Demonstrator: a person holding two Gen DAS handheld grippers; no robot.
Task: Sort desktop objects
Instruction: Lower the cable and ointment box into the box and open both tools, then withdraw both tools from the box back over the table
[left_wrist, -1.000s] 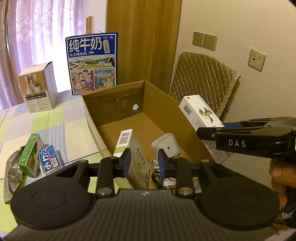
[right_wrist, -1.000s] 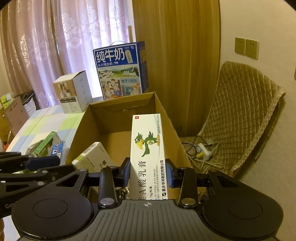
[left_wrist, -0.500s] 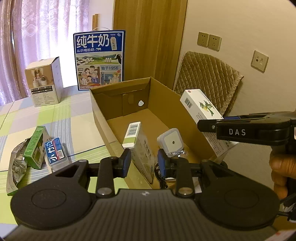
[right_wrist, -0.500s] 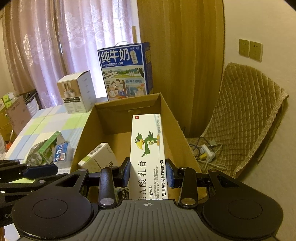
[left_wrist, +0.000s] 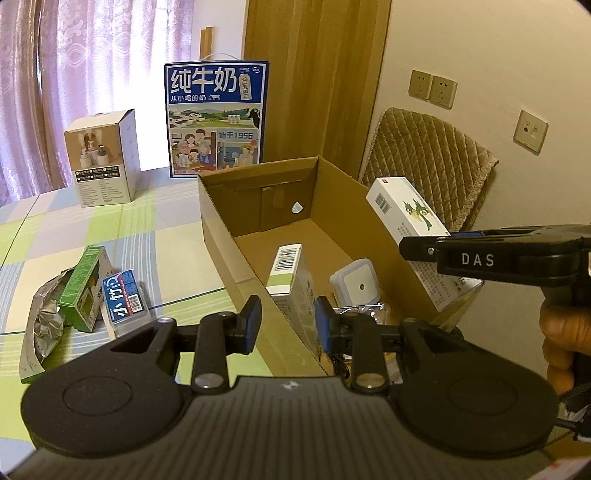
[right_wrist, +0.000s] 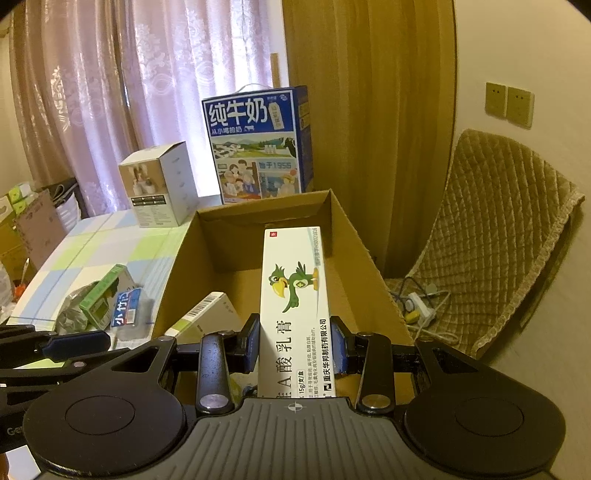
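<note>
You are clamping the right gripper (right_wrist: 294, 349) on the near end of the white ointment box (right_wrist: 293, 295), its parrot face up and its long axis running out ahead of the fingers, so the box is hanging above the open cardboard box (right_wrist: 184, 258), probably lined up to go in lengthwise. Below it, a barcoded carton (left_wrist: 290, 275) is leaning inside the cardboard box beside a white square plug (left_wrist: 356, 284). You are holding the left gripper (left_wrist: 286, 325) over the near rim, jaws apart and holding nothing, likely free for the next pick. Out on the checked tablecloth (left_wrist: 147, 221), a green carton (left_wrist: 81, 288), a blue pack (left_wrist: 123, 297) and a foil pouch (left_wrist: 40, 325) are lying together, unsorted.
</note>
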